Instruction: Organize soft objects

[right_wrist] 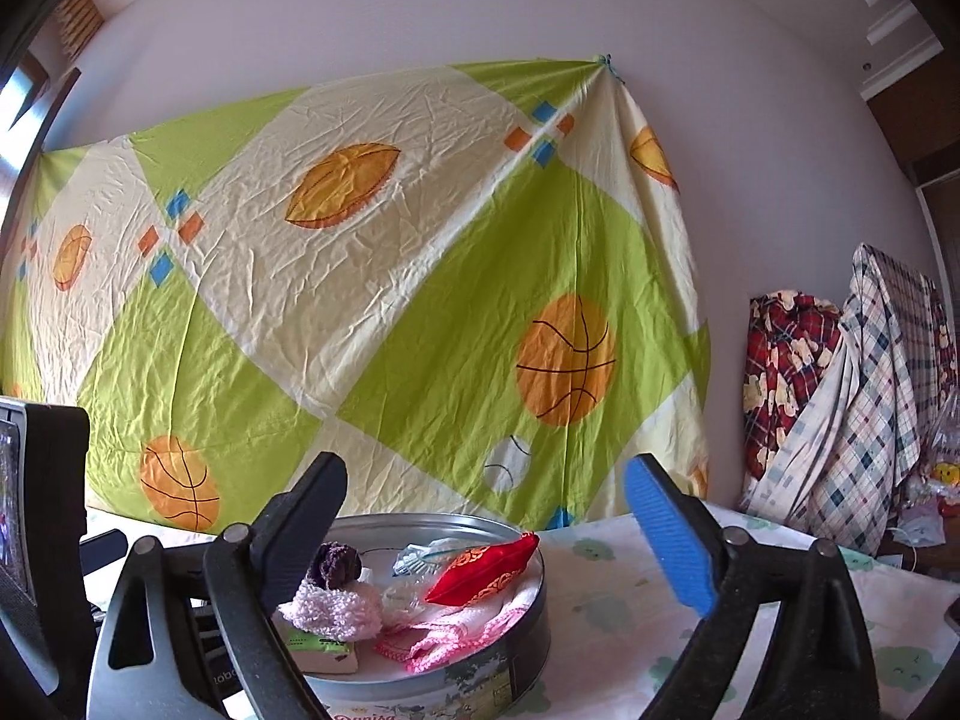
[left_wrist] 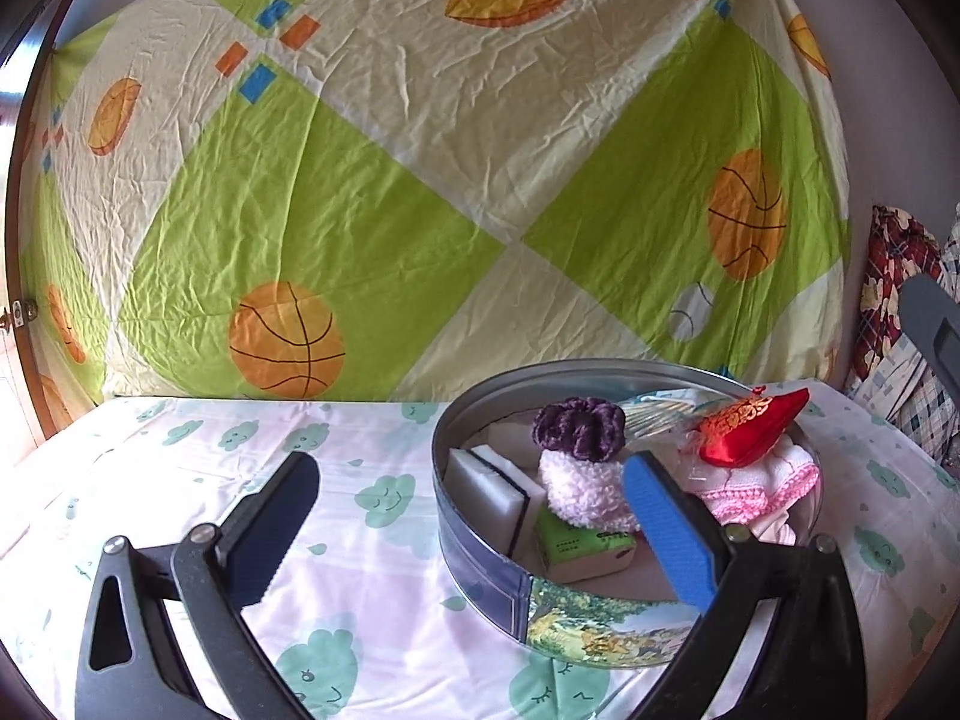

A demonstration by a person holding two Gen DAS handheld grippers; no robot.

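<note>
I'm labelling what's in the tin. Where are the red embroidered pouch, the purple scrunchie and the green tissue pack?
red embroidered pouch (left_wrist: pixel 753 429): left wrist view, middle of its satin body.
purple scrunchie (left_wrist: pixel 579 425): left wrist view, centre of its ruffles.
green tissue pack (left_wrist: pixel 585 549): left wrist view, its top face.

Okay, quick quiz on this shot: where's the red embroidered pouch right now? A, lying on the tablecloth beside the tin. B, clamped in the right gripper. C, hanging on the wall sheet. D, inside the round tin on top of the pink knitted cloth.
D: the red embroidered pouch rests on the pink knitted cloth inside the round tin, with no gripper touching it.
</note>
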